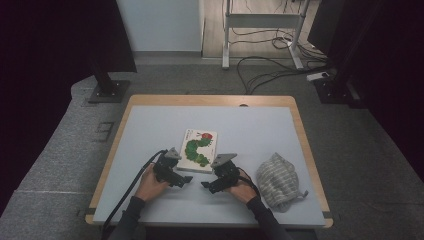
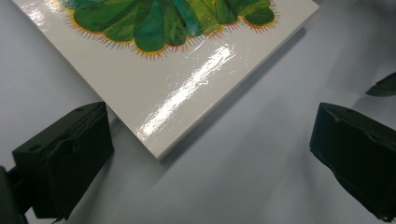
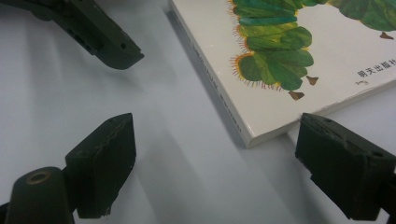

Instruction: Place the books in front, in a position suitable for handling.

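Observation:
A white picture book with a green caterpillar on its cover lies flat near the middle of the table. My left gripper sits just in front of the book's near left corner, held low over the tabletop. In the left gripper view its jaws stand wide apart and open, with the book's corner pointing in between them, untouched. My right gripper faces it from the right, also open. The book's spine corner lies between its black pads, clear of both. The left gripper's jaw shows at the upper left.
A crumpled grey striped cloth lies at the right, close to my right hand. The table has a pale blue top with a wooden rim. Beyond it stand black stand bases, a white frame and loose cables on the floor.

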`<state>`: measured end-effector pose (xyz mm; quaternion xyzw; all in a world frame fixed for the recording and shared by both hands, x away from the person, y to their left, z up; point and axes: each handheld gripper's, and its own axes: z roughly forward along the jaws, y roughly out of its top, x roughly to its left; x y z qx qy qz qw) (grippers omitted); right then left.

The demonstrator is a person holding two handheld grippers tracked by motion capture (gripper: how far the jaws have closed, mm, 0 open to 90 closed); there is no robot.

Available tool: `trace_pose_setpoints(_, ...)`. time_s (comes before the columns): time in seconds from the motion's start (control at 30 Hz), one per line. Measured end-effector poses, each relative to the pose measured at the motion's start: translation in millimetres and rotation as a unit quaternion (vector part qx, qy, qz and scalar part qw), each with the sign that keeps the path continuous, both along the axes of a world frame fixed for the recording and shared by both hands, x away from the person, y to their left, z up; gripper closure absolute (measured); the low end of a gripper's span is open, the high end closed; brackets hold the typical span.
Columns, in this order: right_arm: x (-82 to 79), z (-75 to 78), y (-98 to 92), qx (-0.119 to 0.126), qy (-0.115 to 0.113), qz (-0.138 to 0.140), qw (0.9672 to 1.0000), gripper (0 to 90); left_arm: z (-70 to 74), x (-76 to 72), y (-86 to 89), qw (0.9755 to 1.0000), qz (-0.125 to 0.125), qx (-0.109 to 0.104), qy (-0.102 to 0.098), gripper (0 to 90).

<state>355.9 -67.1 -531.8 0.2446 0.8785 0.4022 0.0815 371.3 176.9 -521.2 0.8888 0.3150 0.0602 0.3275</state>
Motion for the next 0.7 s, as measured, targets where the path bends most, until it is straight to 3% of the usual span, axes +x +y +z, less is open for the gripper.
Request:
trace_pose_setpoints(0.43, -37.5, 1.9, -2.6, -0.009, -0.011, 0.015, 0.9998, 11.9, 1.1, -34.3, -2.4, 0.9999, -0.006, -0.002, 0.009, 0.0)
trace_pose_setpoints(0.53, -39.5, 2.1, -2.7, -0.011, -0.011, 0.014, 0.9998, 12.8, 1.1, -35.9, -3.5, 1.0, -0.005, 0.003, 0.007, 0.0)
trace_pose_setpoints(0.63, -34.1, 5.8, -5.4, -0.005, 0.002, 0.02, 0.9998, 16.2, 1.9, -33.6, -1.1, 0.9999, -0.009, -0.002, 0.013, 0.0)
trace_pose_setpoints(0.7, -27.8, 9.1, -8.4, -0.001, 0.0, 0.005, 1.0, 12.8, 1.8, -32.9, -0.3, 0.9999, 0.0, 0.009, 0.004, 0.0)
